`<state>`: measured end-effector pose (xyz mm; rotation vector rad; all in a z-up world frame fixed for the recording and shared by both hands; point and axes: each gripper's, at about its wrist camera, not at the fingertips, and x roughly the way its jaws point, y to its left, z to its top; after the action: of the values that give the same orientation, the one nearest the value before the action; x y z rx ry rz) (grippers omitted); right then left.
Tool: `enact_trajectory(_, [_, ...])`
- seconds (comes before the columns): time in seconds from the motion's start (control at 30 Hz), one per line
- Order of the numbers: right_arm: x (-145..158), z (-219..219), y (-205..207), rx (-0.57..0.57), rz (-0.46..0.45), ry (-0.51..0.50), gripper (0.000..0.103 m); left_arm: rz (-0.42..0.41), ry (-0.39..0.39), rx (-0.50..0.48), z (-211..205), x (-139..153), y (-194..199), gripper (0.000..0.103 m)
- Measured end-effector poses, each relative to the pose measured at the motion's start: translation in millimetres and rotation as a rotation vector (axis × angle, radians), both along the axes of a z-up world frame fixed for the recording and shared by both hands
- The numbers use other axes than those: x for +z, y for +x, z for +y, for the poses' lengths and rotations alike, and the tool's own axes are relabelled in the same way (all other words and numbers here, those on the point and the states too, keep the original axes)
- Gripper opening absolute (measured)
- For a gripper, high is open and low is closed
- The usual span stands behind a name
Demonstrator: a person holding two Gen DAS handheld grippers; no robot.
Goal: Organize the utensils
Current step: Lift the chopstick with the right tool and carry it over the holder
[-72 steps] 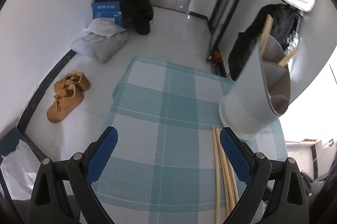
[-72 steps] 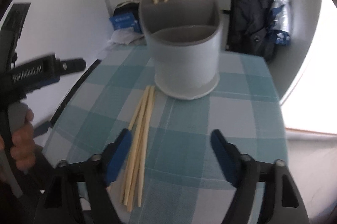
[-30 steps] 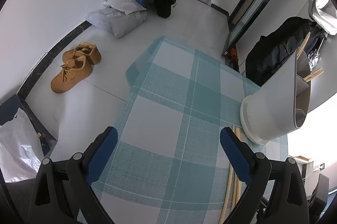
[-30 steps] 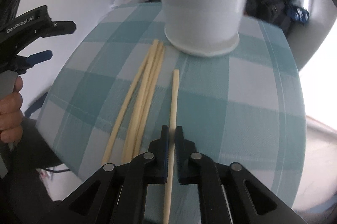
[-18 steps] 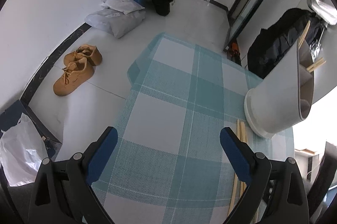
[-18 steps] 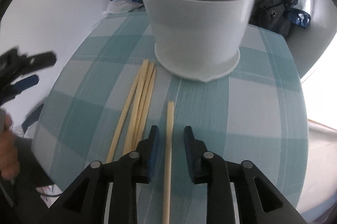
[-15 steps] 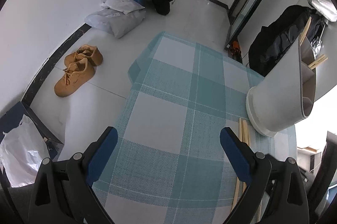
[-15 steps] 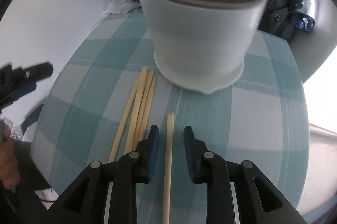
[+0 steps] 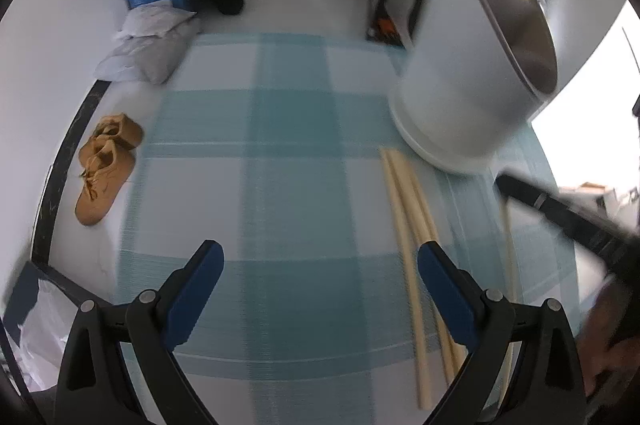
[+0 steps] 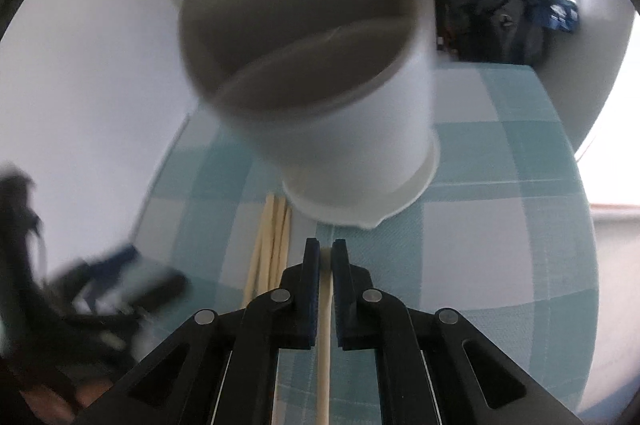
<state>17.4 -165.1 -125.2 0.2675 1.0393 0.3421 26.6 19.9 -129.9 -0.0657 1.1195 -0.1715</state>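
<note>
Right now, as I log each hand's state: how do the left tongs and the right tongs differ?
The left tongs stand wide open and hold nothing; the right tongs have just closed on one chopstick. The left tongs hover over bare checked cloth; the right tongs point toward the white holder. Both have blue pads.

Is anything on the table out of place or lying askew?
Yes. Several chopsticks lie loose on the checked tablecloth beside the holder, not inside it. The right claw grips one more.
</note>
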Motion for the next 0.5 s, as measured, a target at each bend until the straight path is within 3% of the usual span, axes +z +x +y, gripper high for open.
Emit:
enact_trajectory(0.13, [7, -34, 2, -0.084, -0.002, 0.16, 0.005, 0.033, 0.047, -0.012, -12, -10, 0, 0.095])
enact_trajectory(0.27, [16, -63, 2, -0.152, -0.031, 0.247, 0.005, 0.052, 0.128, -0.006, -18, -18, -2, 0.095])
enact_trajectory(0.5, [26, -89, -25, -0.214, -0.088, 0.309, 0.005, 0.028, 0.146, 0.048, -8, -15, 7, 0.097])
